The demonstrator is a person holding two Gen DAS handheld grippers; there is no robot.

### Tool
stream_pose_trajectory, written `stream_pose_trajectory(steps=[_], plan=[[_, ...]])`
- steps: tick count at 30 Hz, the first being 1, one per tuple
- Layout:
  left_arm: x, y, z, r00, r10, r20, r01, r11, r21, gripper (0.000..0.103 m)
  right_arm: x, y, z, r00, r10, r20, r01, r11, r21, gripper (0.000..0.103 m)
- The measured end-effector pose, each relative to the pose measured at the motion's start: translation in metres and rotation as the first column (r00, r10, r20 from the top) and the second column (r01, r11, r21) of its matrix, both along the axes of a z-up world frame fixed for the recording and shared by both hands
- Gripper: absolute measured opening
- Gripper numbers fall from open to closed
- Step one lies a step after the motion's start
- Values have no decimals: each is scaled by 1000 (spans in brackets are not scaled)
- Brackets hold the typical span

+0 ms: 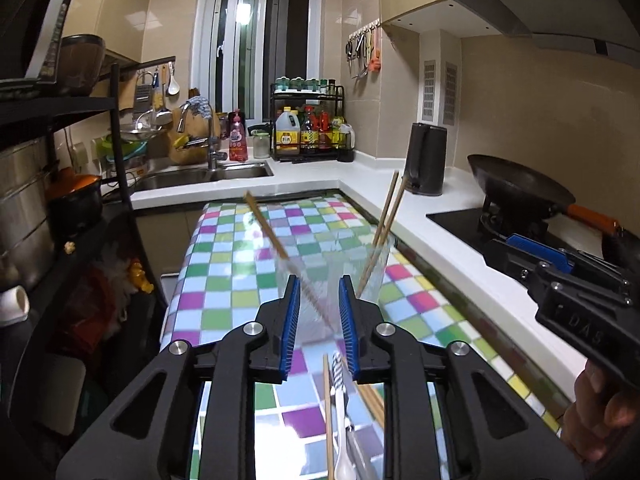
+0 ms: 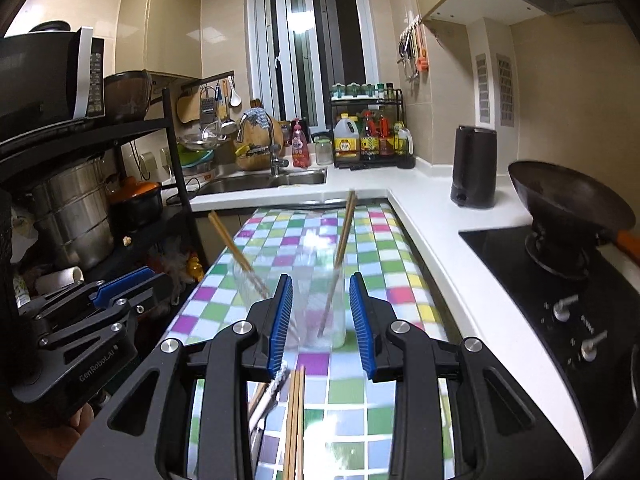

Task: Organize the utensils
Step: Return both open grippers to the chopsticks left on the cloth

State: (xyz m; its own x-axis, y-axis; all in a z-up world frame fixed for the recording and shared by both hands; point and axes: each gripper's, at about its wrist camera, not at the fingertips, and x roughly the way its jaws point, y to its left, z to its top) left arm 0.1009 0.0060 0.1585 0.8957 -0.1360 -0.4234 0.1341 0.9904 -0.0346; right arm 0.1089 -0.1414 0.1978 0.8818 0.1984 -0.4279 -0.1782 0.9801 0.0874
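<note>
A clear glass jar (image 1: 336,280) (image 2: 304,300) stands on the checkered tablecloth (image 1: 224,280) (image 2: 384,280). Wooden chopsticks lean inside it, one to the left (image 1: 268,232) (image 2: 232,248) and a pair to the right (image 1: 384,224) (image 2: 344,236). My left gripper (image 1: 319,320) is open just in front of the jar, empty. My right gripper (image 2: 321,320) is open in front of the jar, empty. Loose chopsticks (image 2: 295,420) (image 1: 330,420) and a white spoon (image 1: 342,432) (image 2: 266,396) lie on the cloth under the grippers.
A white counter (image 2: 440,224) runs along the right with a black kettle (image 2: 474,168), a wok (image 2: 572,200) and a black hob (image 2: 560,300). The sink (image 2: 272,182) and a bottle rack (image 2: 368,132) are behind. A black shelf (image 2: 80,136) with pots stands left.
</note>
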Motion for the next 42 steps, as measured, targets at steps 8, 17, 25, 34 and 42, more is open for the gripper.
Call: stream_pose_trajectory(steps=[8, 17, 25, 34, 42], plan=[[-30, 14, -65, 997, 24, -78, -27, 999, -36, 16, -29, -10, -65, 996, -40, -79, 42, 999, 25, 31], [-64, 36, -123, 974, 70, -216, -85, 994, -62, 15, -52, -9, -110, 994, -3, -110, 1, 1000, -19, 13], [-77, 24, -147, 963, 34, -267, -50, 997, -55, 15, -63, -7, -149, 976, 31, -215, -35, 999, -12, 13], [-77, 12, -158, 954, 0, -299, -17, 998, -56, 15, -68, 3, -180, 946, 88, -312, -98, 995, -17, 14], [-76, 10, -163, 950, 6, -313, -21, 999, -45, 15, -68, 8, -191, 937, 92, -337, -109, 994, -33, 14]])
